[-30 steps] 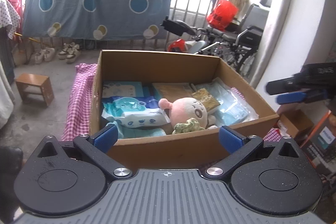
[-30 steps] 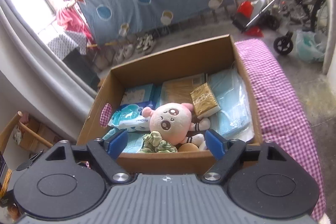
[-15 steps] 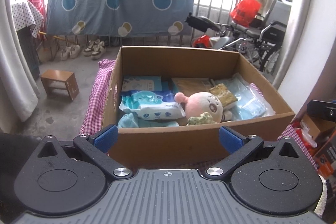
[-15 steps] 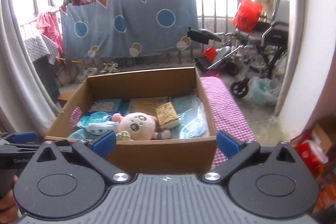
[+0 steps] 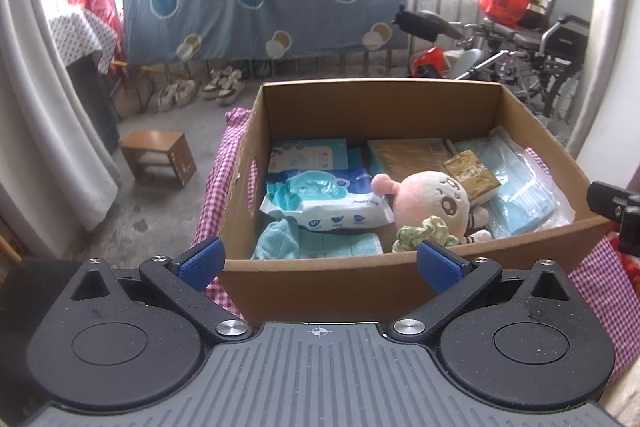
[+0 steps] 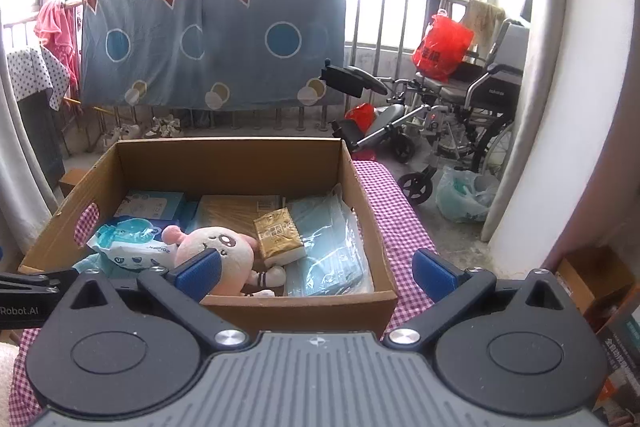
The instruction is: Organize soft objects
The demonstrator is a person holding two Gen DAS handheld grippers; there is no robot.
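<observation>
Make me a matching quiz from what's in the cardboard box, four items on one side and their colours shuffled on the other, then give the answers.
Things:
1. plush toy
2. scrunchie
3. tissue pack
4. wipes pack

Colours:
A. gold-brown
B. blue and white
C. pink
D. pale green

Pairs: 1-C, 2-D, 3-A, 4-B

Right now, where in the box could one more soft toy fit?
The cardboard box floor is nearly covered. Only a small bare strip shows by the near wall, between the teal cloth and the green scrunchie. Otherwise it goes on top of the flat packs at the back.
</observation>
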